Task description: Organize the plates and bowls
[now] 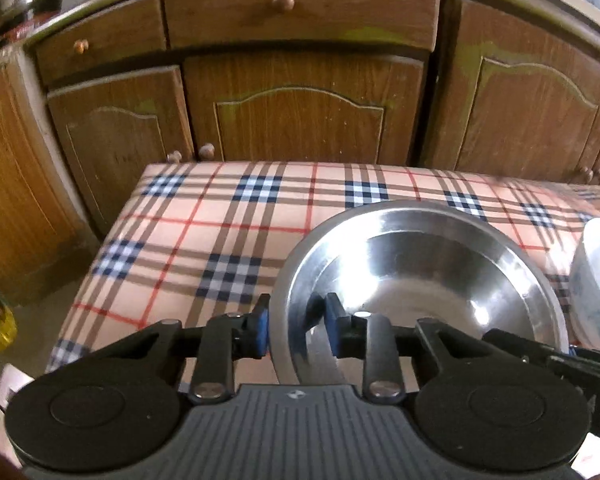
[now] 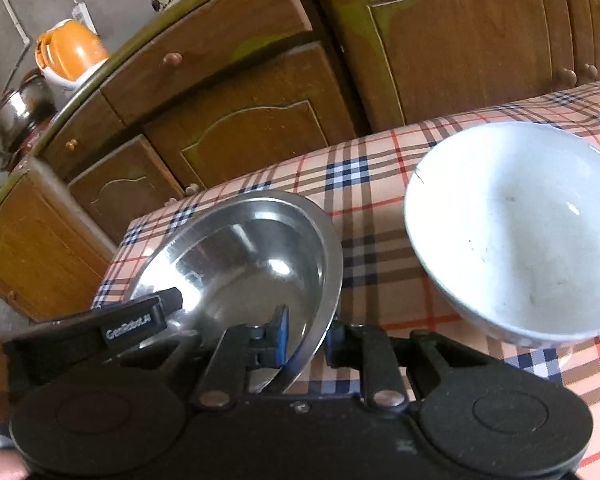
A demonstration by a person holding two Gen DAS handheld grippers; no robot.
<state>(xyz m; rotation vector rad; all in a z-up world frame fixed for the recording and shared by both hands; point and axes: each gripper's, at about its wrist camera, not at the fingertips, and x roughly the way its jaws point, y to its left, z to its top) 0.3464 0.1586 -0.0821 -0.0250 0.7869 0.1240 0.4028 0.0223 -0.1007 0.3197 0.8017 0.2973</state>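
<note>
- Both my tongs are clamped on the rim of the steel plate (image 1: pixel 420 272): the left tongs (image 1: pixel 298 330) pinch its near-left edge, the right tongs (image 2: pixel 306 340) its near-right edge, one blue pad inside the rim and one outside.
- The plate sits near the front of the tabletop (image 1: pixel 204 216), with the white bowl (image 2: pixel 520 232) just beside it on the right, apart from it.
- I judge this the grasp step; next comes an even lift with both hands, keeping the plate level, and a place to set it relative to the bowl.
- A checked cloth covers the tabletop; brown wooden cabinets (image 1: pixel 300 120) stand behind, with an orange kettle (image 2: pixel 70 50) and a steel pot (image 2: pixel 20 108) on their counter.
</note>
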